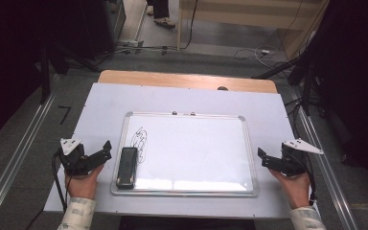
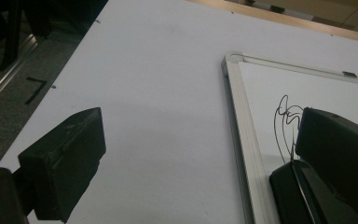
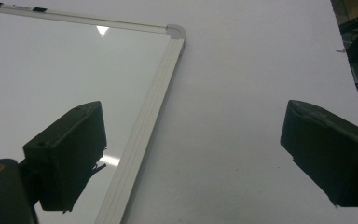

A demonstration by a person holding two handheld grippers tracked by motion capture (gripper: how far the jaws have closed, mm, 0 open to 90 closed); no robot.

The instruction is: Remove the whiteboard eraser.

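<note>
Left gripper [image 1: 106, 152] sits with its jaws spread wide and nothing between them, angled toward the black eraser [image 1: 126, 167], which looks like the thing it is about to take: the nearer jaw tip is just beside the whiteboard's left rim, so a short reach over the frame would probably bring it onto the block. That eraser is a long, dark, rounded rectangular block lying flat on the whiteboard [image 1: 247, 143], lengthwise along the board's left edge and near its front corner; in the left gripper view it [image 2: 303, 196] shows glossy black behind the right-hand jaw. Just beyond it a looping black scribble [image 1: 140, 139] marks the otherwise clean white surface, which suggests the eraser is placed there for wiping it off. Right gripper [image 1: 261, 158] rests at the opposite side, also parted and empty, its jaws straddling the board's right rim, perhaps ready to steady the frame. Everything lies on a white table [image 1: 100, 105] with a wooden strip at its far edge.
</note>
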